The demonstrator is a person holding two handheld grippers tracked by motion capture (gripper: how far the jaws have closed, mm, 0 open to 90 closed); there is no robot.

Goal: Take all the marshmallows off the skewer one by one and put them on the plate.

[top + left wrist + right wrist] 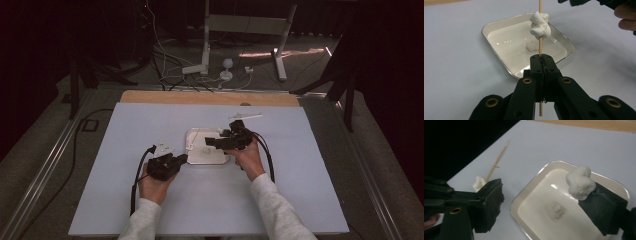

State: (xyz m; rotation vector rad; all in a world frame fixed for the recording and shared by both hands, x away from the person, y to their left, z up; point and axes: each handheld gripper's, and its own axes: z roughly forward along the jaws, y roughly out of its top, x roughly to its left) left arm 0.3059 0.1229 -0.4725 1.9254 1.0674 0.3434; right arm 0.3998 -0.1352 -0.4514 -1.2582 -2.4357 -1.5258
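Left tongs (pixel 541 65) clamped on skewer (pixel 540 50), one marshmallow (pixel 539 25) threaded; right tongs (pixel 544 205) apart, another stuck on its jaw; one left in tray (pixel 499 25).

No legible text or markings.

High view: above the near side, looking forward and down over the bench (pixel 150 210).
Gripper views: close along the jaws.
Shared: tray (pixel 194 159) (pixel 499 26) (pixel 524 200).

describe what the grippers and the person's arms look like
Both grippers, left and right, are black with blocky two-jaw heads and brass-ringed pivot holes. A black cable trails from each. The person wears light grey long sleeves.
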